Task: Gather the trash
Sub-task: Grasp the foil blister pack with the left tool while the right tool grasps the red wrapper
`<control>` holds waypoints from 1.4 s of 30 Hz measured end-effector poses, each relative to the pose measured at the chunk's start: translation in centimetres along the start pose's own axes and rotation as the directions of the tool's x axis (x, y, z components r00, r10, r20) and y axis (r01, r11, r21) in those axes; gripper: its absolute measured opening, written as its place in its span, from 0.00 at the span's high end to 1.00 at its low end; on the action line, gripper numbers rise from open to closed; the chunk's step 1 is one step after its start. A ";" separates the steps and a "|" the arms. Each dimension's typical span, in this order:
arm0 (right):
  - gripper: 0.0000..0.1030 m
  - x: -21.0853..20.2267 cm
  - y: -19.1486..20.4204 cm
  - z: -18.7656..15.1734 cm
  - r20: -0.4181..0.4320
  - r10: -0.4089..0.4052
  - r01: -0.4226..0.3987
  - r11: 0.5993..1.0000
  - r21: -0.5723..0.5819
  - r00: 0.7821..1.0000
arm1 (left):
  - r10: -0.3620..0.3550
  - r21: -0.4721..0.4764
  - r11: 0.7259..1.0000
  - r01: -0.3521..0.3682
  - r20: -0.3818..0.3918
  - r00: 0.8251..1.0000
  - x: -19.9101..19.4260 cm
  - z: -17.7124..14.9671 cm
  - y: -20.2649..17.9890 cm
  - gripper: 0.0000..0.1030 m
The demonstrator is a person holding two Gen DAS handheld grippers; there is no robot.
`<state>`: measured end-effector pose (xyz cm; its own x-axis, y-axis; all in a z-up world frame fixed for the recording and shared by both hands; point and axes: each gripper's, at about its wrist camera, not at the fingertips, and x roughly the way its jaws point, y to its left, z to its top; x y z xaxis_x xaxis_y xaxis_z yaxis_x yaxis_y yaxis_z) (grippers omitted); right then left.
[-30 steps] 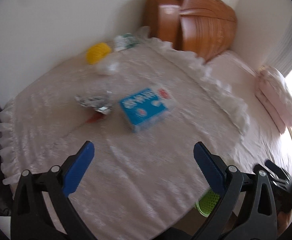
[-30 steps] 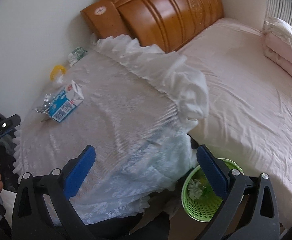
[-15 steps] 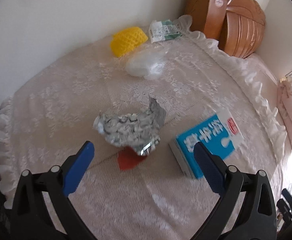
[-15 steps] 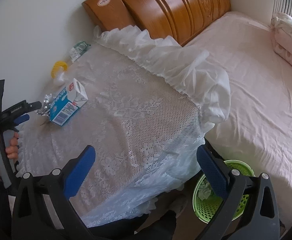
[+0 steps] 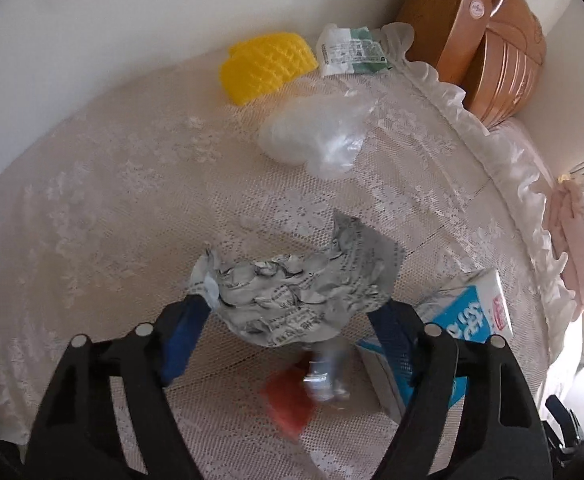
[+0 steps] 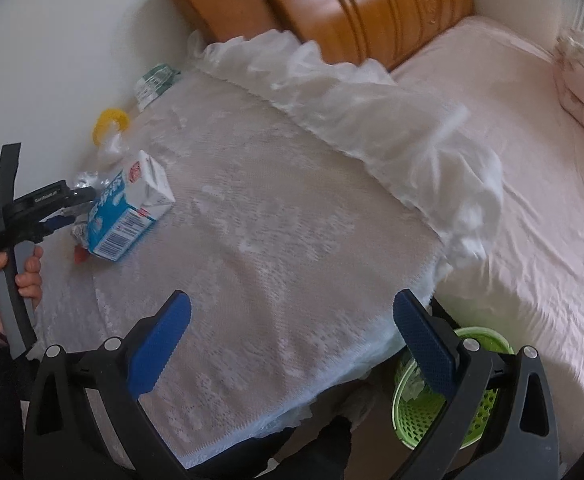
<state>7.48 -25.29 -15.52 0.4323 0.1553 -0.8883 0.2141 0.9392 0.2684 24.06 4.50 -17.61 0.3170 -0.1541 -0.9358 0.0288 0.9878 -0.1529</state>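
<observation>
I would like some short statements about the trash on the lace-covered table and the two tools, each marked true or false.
1. The left tool has its fingers on either side of the crumpled foil wrapper. True.
2. The right tool holds the milk carton. False: it is open and holds nothing; the blue milk carton lies on the table.
3. The yellow foam net lies near the wall. True.
4. The green basket stands on the table. False: it stands low down, beside the table and the bed.
5. The clear plastic bag is inside the basket. False: it lies on the table.
</observation>
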 end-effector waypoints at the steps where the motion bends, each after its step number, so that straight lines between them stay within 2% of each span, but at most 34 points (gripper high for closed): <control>1: 0.02 0.2 0.4 0.3 -0.002 0.003 -0.003 1.000 -0.010 1.000 | 0.003 0.001 1.000 -0.003 -0.003 1.000 0.2 0.0 0.2 0.36; 2: 0.02 0.3 0.7 0.4 -0.002 0.006 -0.006 1.000 -0.017 1.000 | 0.001 0.001 1.000 -0.001 -0.013 1.000 0.5 -0.1 0.5 0.39; 7: 0.02 0.9 2.6 1.6 -0.003 0.024 -0.024 0.998 -0.062 1.000 | -0.041 -0.059 0.997 0.041 -0.010 0.999 0.6 -0.3 2.1 0.38; 9: 0.02 1.1 3.3 1.9 -0.007 0.029 -0.030 0.996 -0.080 1.000 | -0.059 -0.075 0.996 0.058 -0.010 0.998 0.5 -0.3 2.5 0.28; 10: 0.02 1.3 3.7 2.0 -0.010 0.030 -0.031 0.995 -0.095 1.000 | -0.069 -0.090 0.994 0.068 -0.007 0.998 0.3 -0.4 2.7 0.18; 11: 0.02 1.4 4.0 2.1 -0.012 0.029 -0.030 0.995 -0.100 1.000 | -0.073 -0.101 0.992 0.072 0.000 0.997 0.1 -0.4 2.9 0.14; 13: 0.02 1.7 4.4 2.2 -0.021 0.026 -0.028 0.993 -0.116 0.999 | -0.089 -0.117 0.989 0.090 0.016 0.996 -0.2 -0.6 2.9 0.12; 16: 0.02 2.0 4.7 2.1 -0.034 0.028 -0.032 0.992 -0.119 0.999 | -0.079 -0.124 0.989 0.081 0.017 0.997 -0.1 -0.7 2.6 0.10; 21: 0.02 2.2 4.4 1.8 -0.042 0.024 -0.028 0.993 -0.114 0.999 | -0.073 -0.134 0.988 0.074 0.008 0.997 0.3 -0.4 1.9 0.10; 25: 0.02 2.2 3.8 1.5 -0.045 0.020 -0.024 0.995 -0.095 0.999 | -0.023 -0.123 0.992 0.022 -0.004 1.000 1.3 0.0 1.0 0.10; 30: 0.02 2.0 3.5 1.6 -0.040 0.027 -0.030 0.996 -0.085 0.999 | -0.009 -0.127 0.992 0.006 -0.022 1.000 2.0 -0.1 0.9 0.10; 35: 0.02 2.0 4.1 2.1 -0.037 0.041 -0.044 0.993 -0.105 0.998 | -0.038 -0.168 0.985 0.041 0.019 0.999 1.2 -0.3 1.7 0.23; 42: 0.02 2.2 7.6 2.9 -0.039 0.089 -0.094 0.978 -0.188 0.995 | -0.060 -0.152 0.986 0.070 0.069 0.996 0.2 0.3 2.0 0.29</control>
<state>12.59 -18.68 -14.38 0.4153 0.2497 -0.8748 0.0040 0.9611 0.2762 24.45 6.50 -17.97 0.3793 -0.2114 -0.9008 -0.0932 0.9599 -0.2645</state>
